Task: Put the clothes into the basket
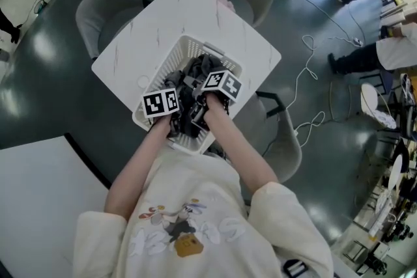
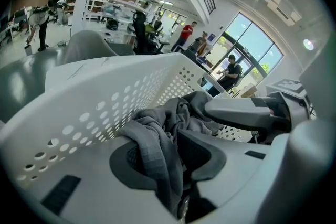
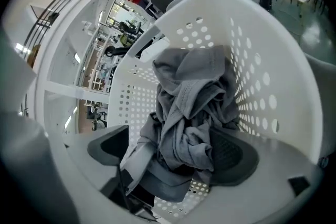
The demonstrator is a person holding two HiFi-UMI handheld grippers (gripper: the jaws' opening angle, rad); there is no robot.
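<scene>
Both left gripper (image 2: 168,157) and right gripper (image 3: 173,152) straddle clothes (image 3: 191,97) inside the basket (image 3: 262,86). Right gapes wide; left stands partly open.

White perforated basket (image 1: 164,69), upright, crumpled grey clothes (image 1: 195,71) heaped inside, bunched against its holed walls

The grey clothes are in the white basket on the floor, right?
No. The grey clothes are in the white basket, but it stands on the white table, not the floor; the head view shows this.
</scene>
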